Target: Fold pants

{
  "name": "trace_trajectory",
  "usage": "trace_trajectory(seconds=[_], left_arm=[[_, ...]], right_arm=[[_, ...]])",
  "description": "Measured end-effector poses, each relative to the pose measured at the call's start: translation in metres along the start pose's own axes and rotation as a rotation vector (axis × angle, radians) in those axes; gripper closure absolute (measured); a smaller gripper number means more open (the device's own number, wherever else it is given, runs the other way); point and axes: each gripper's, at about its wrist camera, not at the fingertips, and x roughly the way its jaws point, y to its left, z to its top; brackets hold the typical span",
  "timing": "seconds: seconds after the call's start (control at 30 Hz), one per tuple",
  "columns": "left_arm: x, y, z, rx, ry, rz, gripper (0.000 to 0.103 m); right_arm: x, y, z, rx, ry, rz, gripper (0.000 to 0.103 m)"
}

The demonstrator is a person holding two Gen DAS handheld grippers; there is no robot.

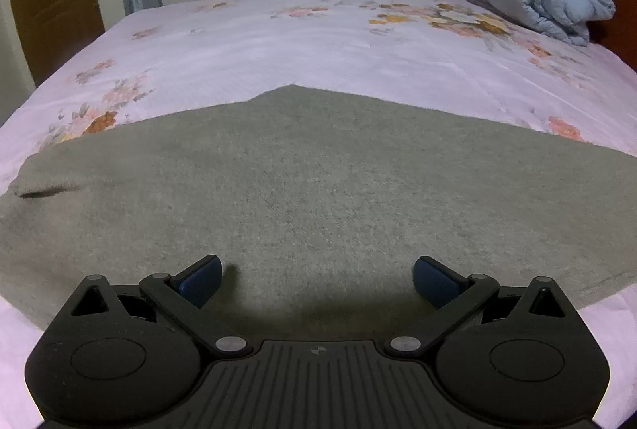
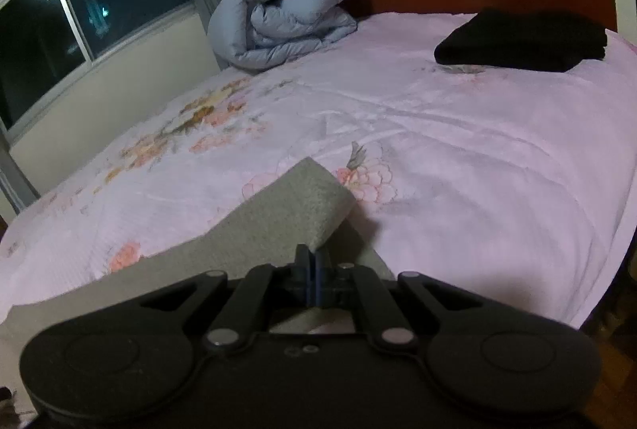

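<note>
A bed (image 1: 318, 42) under a pink floral sheet carries everything: a rolled pale-blue duvet (image 2: 286, 14) at the headboard corner by the window, a folded black garment (image 2: 525, 38) near the headboard on the other side, and the grey pants (image 1: 318, 190) spread flat along the near edge. The right gripper (image 2: 309, 269) has its fingers closed on a corner of the pants, which stands lifted and curled over above the layer beneath. The left gripper (image 1: 317, 279) hangs just above the flat cloth with fingers wide apart, holding nothing. Judged step: a fold in progress, the right side carrying one end over. The next move appears to call for laying that corner onto the far portion with edges matched, the left fingers available to pin or smooth the cloth so it does not drag.
</note>
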Motion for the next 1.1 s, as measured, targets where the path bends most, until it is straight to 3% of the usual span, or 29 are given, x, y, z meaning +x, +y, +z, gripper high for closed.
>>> trace_trajectory(seconds=[0.17, 0.23, 0.33, 0.37, 0.4, 0.43, 0.5, 0.7, 0.77, 0.9, 1.03, 1.1], left_arm=[[-0.002, 0.005, 0.003, 0.003, 0.017, -0.027, 0.0], [-0.001, 0.006, 0.003, 0.013, 0.033, -0.036, 0.0], [0.0, 0.006, 0.002, 0.02, 0.045, -0.046, 0.0], [-0.001, 0.006, 0.002, 0.022, 0.046, -0.049, 0.0], [-0.003, 0.007, 0.002, 0.025, 0.042, -0.05, 0.0], [-0.004, 0.007, 0.001, 0.025, 0.042, -0.055, 0.0], [-0.004, 0.007, 0.001, 0.032, 0.035, -0.061, 0.0], [0.003, 0.016, 0.021, -0.022, -0.007, -0.038, 0.0], [0.003, 0.022, 0.029, -0.023, -0.018, -0.021, 0.0], [0.011, 0.047, 0.038, -0.063, 0.006, -0.01, 0.0], [0.027, 0.06, 0.046, -0.043, 0.024, -0.001, 0.0], [0.034, 0.075, 0.051, -0.089, 0.026, 0.002, 0.0]], right_arm=[[-0.004, 0.007, 0.022, 0.009, -0.024, 0.03, 0.103], [0.007, -0.004, 0.018, 0.047, 0.026, 0.0, 0.103], [0.042, -0.038, -0.004, 0.191, 0.21, -0.023, 0.102], [0.035, -0.049, -0.007, 0.237, 0.177, 0.003, 0.103], [0.025, -0.052, -0.006, 0.223, 0.134, -0.041, 0.096], [0.015, -0.054, -0.004, 0.207, 0.086, -0.074, 0.096], [0.002, -0.062, 0.006, 0.231, 0.026, -0.032, 0.096], [0.013, -0.034, 0.036, 0.09, 0.041, 0.086, 0.095], [0.02, -0.024, 0.04, 0.06, 0.035, 0.046, 0.094], [0.03, -0.04, 0.039, 0.133, 0.062, -0.023, 0.089], [0.026, -0.049, 0.026, 0.171, 0.07, -0.012, 0.088], [0.021, -0.045, 0.023, 0.153, 0.061, 0.014, 0.087]])
